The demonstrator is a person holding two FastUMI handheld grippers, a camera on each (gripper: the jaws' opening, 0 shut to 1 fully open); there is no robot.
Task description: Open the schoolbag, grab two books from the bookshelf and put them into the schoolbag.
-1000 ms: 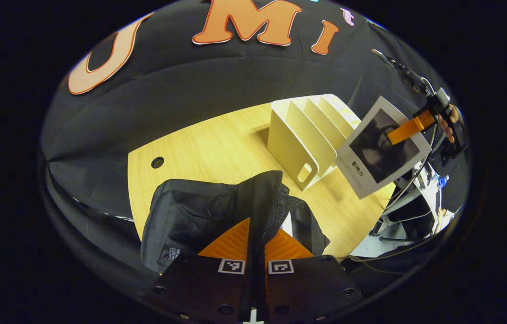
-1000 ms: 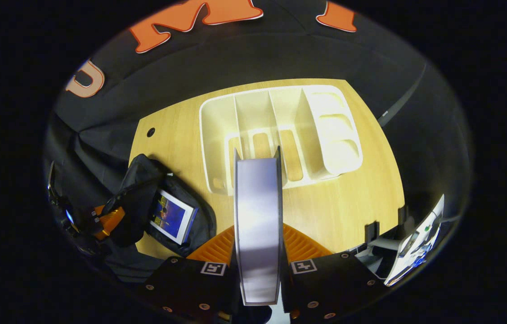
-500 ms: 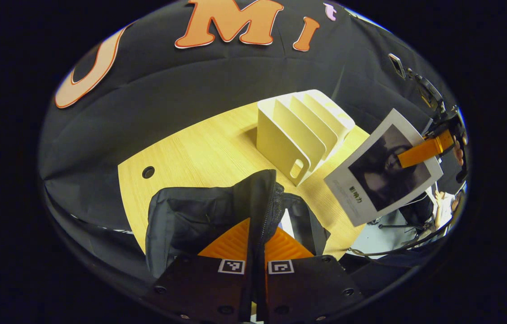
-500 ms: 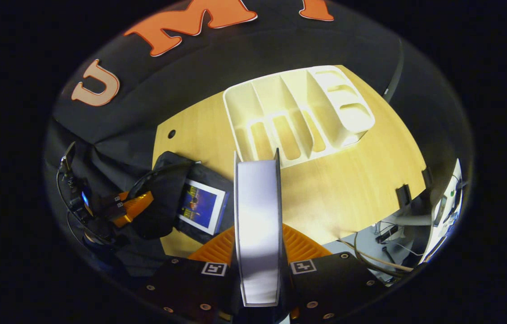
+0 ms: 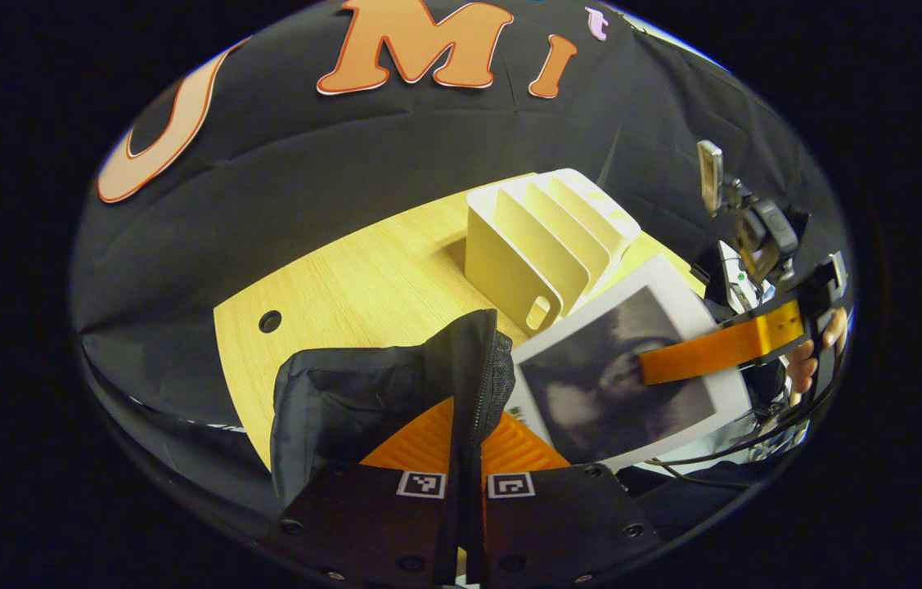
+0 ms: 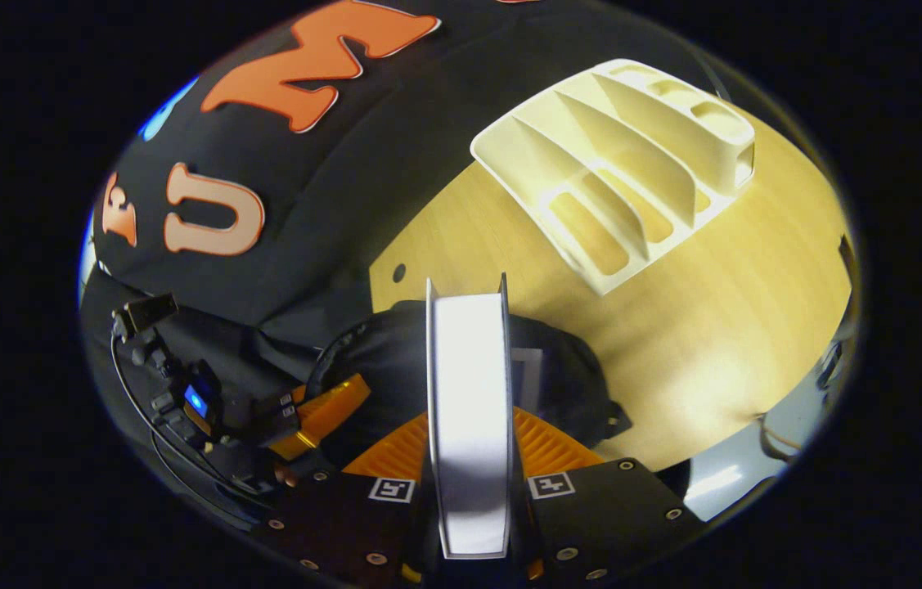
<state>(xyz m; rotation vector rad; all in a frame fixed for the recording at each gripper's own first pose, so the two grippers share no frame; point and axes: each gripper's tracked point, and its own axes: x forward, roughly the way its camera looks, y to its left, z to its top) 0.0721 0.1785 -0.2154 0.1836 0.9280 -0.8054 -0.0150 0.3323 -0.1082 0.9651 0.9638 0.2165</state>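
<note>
Schoolbag (image 5: 362, 401) placement: it stands at the near edge of the desk (image 5: 362, 278), its mouth held apart by the left gripper (image 5: 465, 458), whose fingers are clamped on the zipper-edged flap (image 5: 481, 368). The right gripper (image 6: 469, 458) is clamped on the book (image 6: 469, 425), both fingers pressed against its covers; in the left gripper view that gripper (image 5: 649, 368) is seen holding the book (image 5: 616, 384) just beside the flap, above the opening.

The step in hand is judged to be the insertion of the second book, since a pale edge of another item (image 6: 528, 372) is visible inside the bag. The next move calls for the book to be lowered, leading edge first, into the gap beside the flap, with the flap kept pulled aside until the book is seated; release is advised only then.

The bookshelf (image 5: 546, 237) stands toward the far edge of the desk, well apart from the bag, with its slots unoccupied. A cable hole (image 5: 270, 321) lies near the left edge. The flap and bag rim are judged the only obstruction; the book's corner could be caught there.
</note>
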